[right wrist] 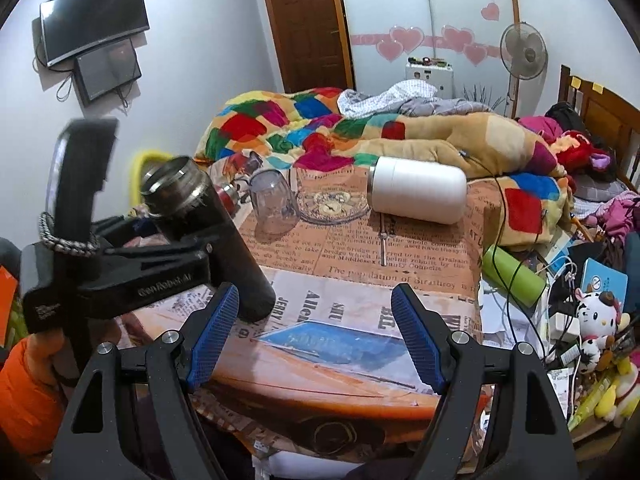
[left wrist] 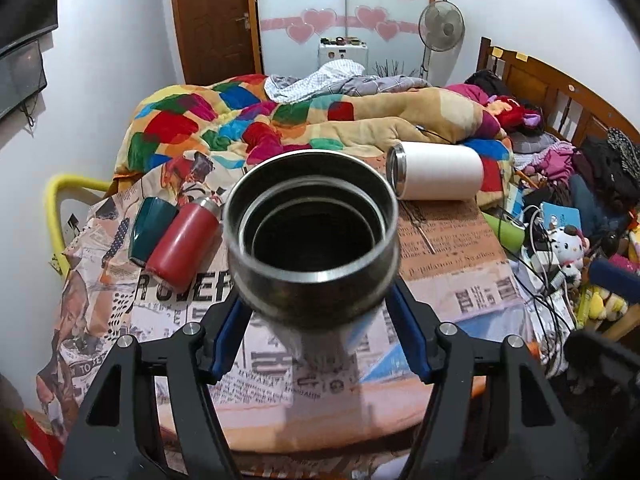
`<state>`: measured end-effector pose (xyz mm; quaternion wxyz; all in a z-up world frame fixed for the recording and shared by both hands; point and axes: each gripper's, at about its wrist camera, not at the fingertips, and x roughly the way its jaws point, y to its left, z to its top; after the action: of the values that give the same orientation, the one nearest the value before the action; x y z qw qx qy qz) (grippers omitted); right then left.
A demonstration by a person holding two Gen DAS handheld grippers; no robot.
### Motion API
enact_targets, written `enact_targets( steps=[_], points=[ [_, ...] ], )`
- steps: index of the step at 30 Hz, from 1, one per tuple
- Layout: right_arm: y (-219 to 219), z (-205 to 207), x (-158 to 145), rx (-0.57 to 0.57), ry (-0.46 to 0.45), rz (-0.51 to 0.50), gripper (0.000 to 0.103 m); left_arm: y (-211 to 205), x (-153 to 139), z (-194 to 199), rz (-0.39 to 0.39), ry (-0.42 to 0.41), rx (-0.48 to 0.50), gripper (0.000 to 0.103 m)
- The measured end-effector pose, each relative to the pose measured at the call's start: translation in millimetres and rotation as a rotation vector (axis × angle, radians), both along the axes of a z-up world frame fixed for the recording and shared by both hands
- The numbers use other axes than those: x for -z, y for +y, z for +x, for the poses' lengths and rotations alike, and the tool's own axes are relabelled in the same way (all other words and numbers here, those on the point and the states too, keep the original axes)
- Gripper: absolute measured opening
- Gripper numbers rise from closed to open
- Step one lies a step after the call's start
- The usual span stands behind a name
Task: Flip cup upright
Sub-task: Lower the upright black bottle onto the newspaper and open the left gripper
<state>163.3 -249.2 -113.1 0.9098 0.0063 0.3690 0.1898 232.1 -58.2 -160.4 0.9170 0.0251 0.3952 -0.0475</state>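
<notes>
Open newspaper stretch at the table's (right wrist: 360, 280) near middle.
A white tumbler (right wrist: 418, 195) lies across the far edge, a clear glass (right wrist: 272, 204) far left, and a green bottle (right wrist: 514, 276) off the right side.

place: home bedroom | evidence: bed (left wrist: 540, 92), patchwork blanket (left wrist: 224, 120), plush toys (right wrist: 596, 320)

"GenRobot.AI" on left claw (right wrist: 172, 280); "JERRY" on newspaper tablecloth (right wrist: 282, 307)

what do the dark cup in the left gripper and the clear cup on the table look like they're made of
Dark cup: probably stainless steel with a dark coating; its bare rim and inner wall shine silver.
Clear cup: glass or clear plastic, I can't tell which; the newspaper-print table cover shows through it.
</notes>
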Motion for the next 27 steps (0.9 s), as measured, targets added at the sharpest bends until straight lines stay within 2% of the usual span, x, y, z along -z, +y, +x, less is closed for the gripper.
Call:
enact_targets(
  steps=[3,6,9,15,18,20,23,27],
  points=[
    [-0.9,-13.4,-18.8,0.002,-0.044,0.019,0.076,2.4,-11.3,-20.0,-0.033,-0.006,0.015,0.067],
    [-1.6,-28.1,-38.4,0.009,-0.100,0.046,0.076,8.0,-31.4,-49.7,-0.070,-0.059,0.004,0.069],
    [-0.7,-47.5,-62.1,0.014,-0.176,0.064,0.076,19.6,-64.3,-87.1,-0.100,-0.167,-0.029,0.069],
    [0.7,-90.5,-105.0,0.035,-0.357,0.110,0.076,34.2,-126.1,-158.4,-0.108,-0.399,-0.070,0.072],
    [2.2,-106.7,-117.0,0.046,-0.426,0.122,0.085,34.6,-146.6,-189.5,-0.102,-0.495,-0.079,0.073],
    [5.4,-116.9,-123.2,0.051,-0.470,0.121,0.085,33.0,-154.3,-206.2,-0.091,-0.545,-0.081,0.076],
    [9.9,-126.6,-126.5,0.052,-0.506,0.110,0.086,30.2,-158.8,-225.9,-0.078,-0.590,-0.084,0.085],
    [13.2,-130.5,-124.7,0.064,-0.523,0.102,0.091,28.9,-157.0,-240.4,-0.079,-0.604,-0.096,0.094]
  ],
)
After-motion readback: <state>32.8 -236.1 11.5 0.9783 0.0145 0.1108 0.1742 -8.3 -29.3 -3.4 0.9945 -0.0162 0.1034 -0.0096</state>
